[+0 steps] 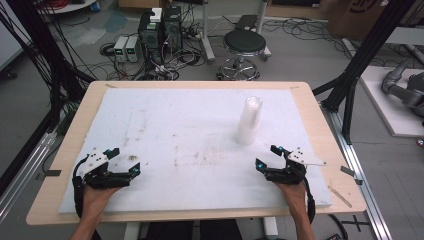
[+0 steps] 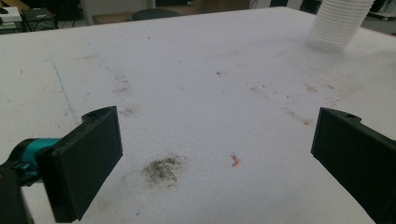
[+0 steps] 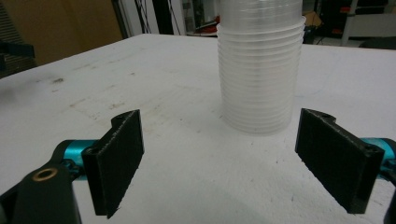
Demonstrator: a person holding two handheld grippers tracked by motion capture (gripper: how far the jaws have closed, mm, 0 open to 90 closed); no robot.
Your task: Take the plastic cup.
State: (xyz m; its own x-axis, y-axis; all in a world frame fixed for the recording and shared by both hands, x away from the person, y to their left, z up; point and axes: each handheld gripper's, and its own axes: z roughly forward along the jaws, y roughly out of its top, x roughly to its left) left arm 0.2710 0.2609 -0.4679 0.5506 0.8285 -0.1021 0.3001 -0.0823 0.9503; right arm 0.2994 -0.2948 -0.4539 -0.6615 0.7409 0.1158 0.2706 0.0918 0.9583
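I had both sets of jaws spread, nothing between: right gripper (image 1: pixel 268 156) near the stack of clear plastic cups (image 1: pixel 248 121), left gripper (image 1: pixel 123 161) well apart from it on the foam pad (image 1: pixel 190 150).

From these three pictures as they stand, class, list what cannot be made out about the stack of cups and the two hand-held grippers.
- Stack of cups: high view too small to count the cups.
- Its top: cut off by the upper edge in the right gripper view and the left gripper view.
- Left hand-held gripper and right hand-held gripper: the person's hands cover their grips in the high view.
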